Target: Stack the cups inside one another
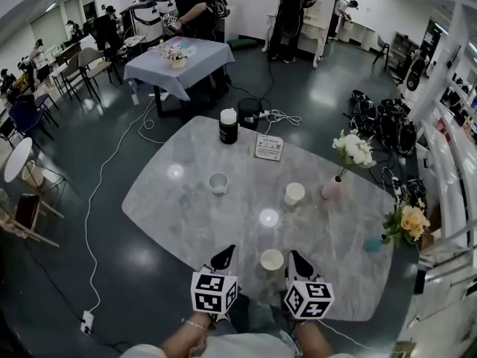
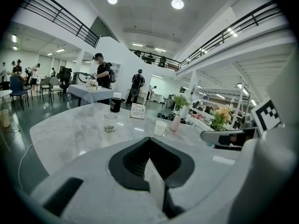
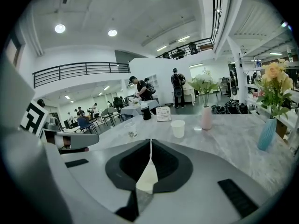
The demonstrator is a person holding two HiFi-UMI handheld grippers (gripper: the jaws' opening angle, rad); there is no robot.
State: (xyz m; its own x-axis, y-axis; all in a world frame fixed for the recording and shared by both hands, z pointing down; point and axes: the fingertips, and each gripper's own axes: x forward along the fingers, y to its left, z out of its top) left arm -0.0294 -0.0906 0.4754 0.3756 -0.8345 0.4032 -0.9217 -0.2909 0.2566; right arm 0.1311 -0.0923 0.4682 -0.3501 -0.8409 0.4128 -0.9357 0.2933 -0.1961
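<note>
Jaws of the left gripper (image 1: 222,259) are clenched on nothing; those of the right gripper (image 1: 299,264) likewise. On the desk (image 1: 171,215) stand the printed cup (image 1: 218,183) far left, the near cup (image 1: 272,260) between both grippers, and the plain cup (image 1: 294,193) far right, all well apart. They are probably light, thin-walled and crushable, so grip one rim wall gently. Cups look empty; pink vase (image 1: 331,189) holds white flowers.
</note>
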